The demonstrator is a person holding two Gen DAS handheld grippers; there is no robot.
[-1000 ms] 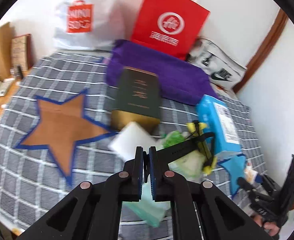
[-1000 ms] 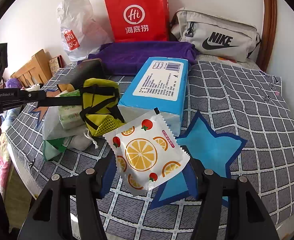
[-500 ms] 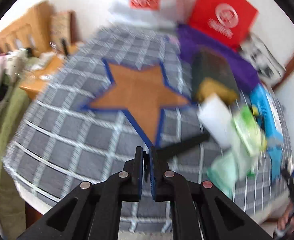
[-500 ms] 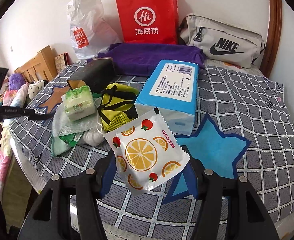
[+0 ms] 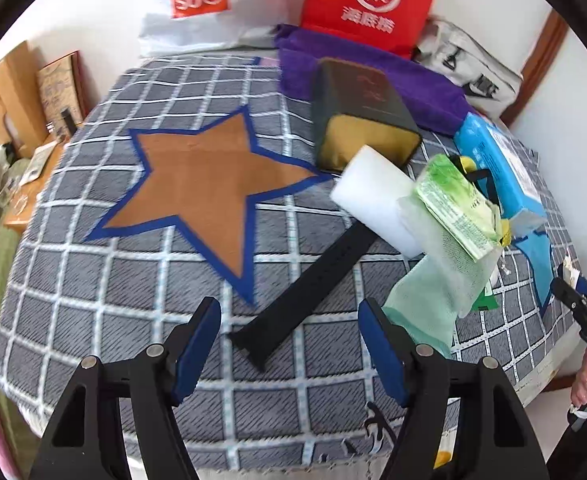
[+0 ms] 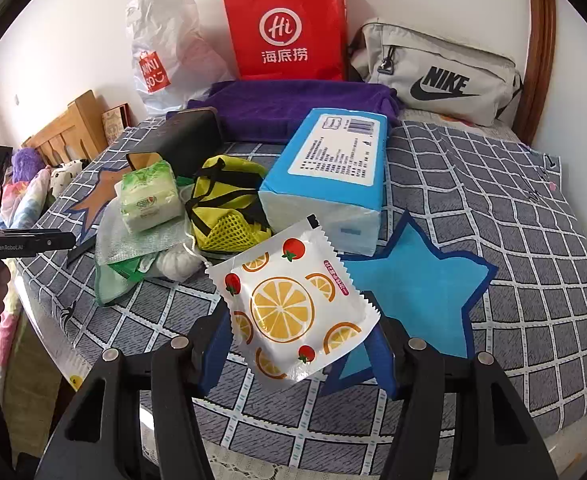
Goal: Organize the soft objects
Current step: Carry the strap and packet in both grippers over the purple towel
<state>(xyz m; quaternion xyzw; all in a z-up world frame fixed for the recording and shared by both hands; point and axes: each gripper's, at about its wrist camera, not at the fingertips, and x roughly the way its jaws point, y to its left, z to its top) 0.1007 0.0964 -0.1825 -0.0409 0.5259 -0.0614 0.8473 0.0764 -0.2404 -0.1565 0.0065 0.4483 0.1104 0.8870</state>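
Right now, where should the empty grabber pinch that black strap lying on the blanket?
Pinch the black strap near its free end, coming straight down with the left gripper. It lies flat and thin, and its far end is tucked under the white sponge.

On the bed (image 6: 513, 208), the tissue pack (image 6: 333, 168) lies in the middle, with the mesh pouch (image 6: 225, 208) touching its left side and the small wipes pack (image 6: 149, 196) further left, resting on a heap of cloths (image 6: 113, 272). Behind these lies the dark box (image 6: 189, 140), and behind that the folded towel (image 6: 293, 104). The paper bag (image 6: 289, 28), plastic bag (image 6: 165, 48) and waist bag (image 6: 441, 76) stand along the wall at the back.
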